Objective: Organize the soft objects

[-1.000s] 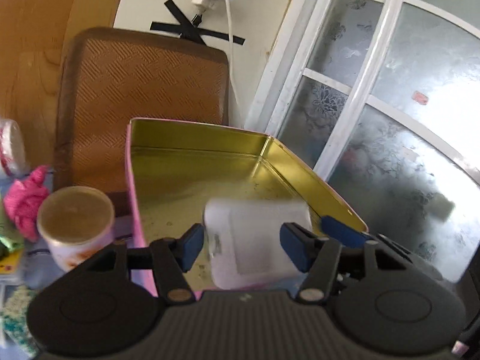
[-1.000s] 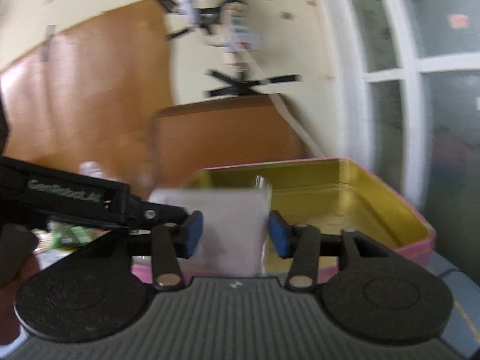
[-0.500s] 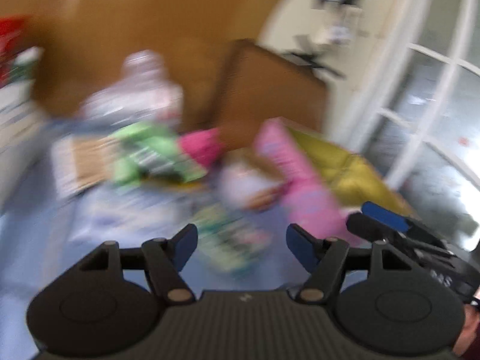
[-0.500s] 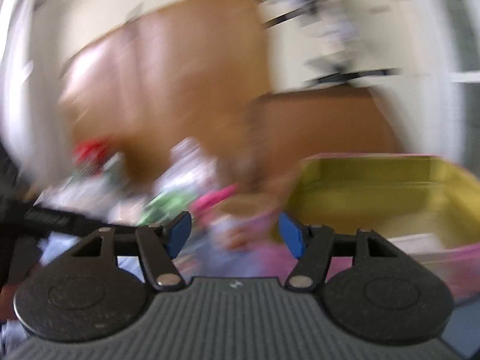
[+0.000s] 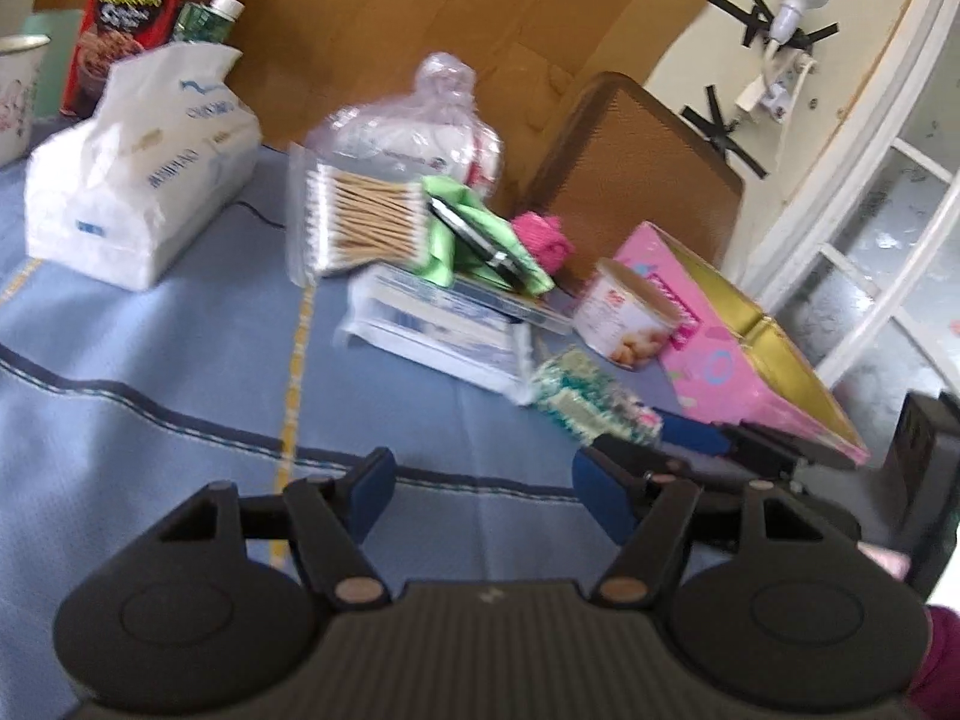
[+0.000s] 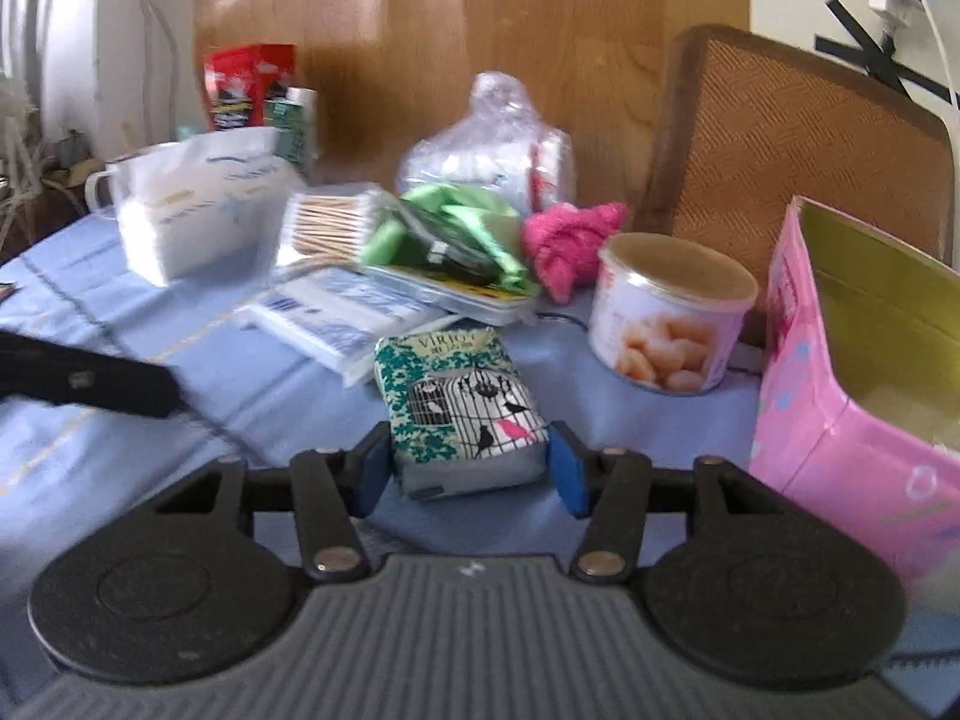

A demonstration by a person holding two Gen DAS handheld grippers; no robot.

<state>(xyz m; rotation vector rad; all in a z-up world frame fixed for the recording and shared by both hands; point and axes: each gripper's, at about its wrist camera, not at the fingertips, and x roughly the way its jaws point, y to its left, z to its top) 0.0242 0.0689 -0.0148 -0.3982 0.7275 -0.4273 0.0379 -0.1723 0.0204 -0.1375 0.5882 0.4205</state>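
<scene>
While both grippers hang low over the blue-clothed surface [image 5: 180, 360], here is how things lie:

Right gripper [image 6: 469, 468]: blue pads spread, one on each side of the near end of the tissue pack [image 6: 459, 405] with the birdcage print; whether they touch it I cannot tell.
Left gripper [image 5: 483, 495]: fingers apart, nothing between them, bare cloth ahead.
Tissue pack: flat on the surface, between the right gripper's fingers, ahead and right of the left gripper.
Pink box [image 6: 852, 396]: just right of the right gripper, its open gold inside showing something pale.
Round tin [image 6: 672, 318]: ahead-right, near the box wall.
Open room: bare cloth to the left gripper's front and left.
Only the left view: full tissue bag [image 5: 138, 174] far ahead-left; the right gripper's fingers beside the pack.
</scene>
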